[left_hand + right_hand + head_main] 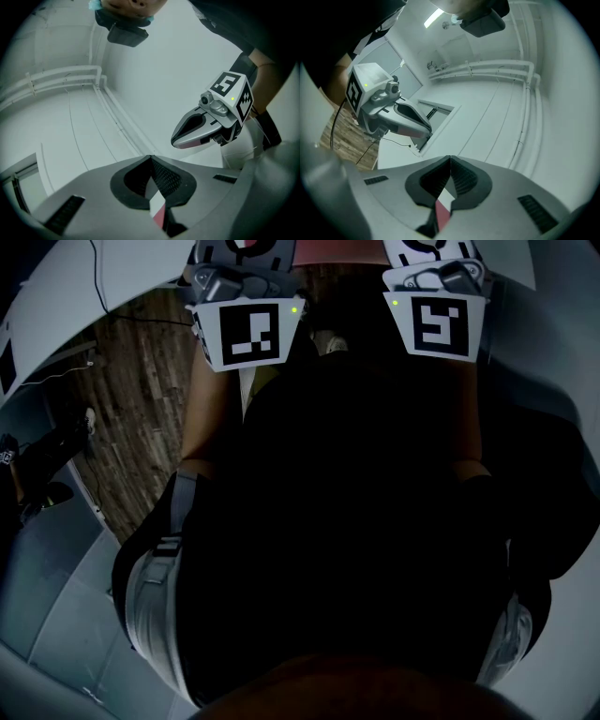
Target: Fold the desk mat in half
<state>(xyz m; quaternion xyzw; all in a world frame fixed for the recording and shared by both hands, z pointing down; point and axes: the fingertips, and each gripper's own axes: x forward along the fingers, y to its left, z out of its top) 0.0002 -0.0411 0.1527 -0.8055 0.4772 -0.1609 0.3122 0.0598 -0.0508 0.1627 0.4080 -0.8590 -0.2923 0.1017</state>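
Largely, the person's dark clothing point(337, 521) blocks the head view, and the desk mat shows in no view. Two grippers are counted, each cut off at the head view's top edge.

- The grey left gripper point(151, 158) has its jaws pressed fully together with nothing between them.
- The grey right gripper point(450, 158) has its jaws likewise together and empty.

Two black-and-white marker cubes point(248, 334) are visible, one on each gripper. Brown wooden plank floor point(131, 409) shows at the left.

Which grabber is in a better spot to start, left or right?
Neither. The grey left gripper and the grey right gripper are both shut and empty, held side by side at the same height. Nothing to fold is in view.
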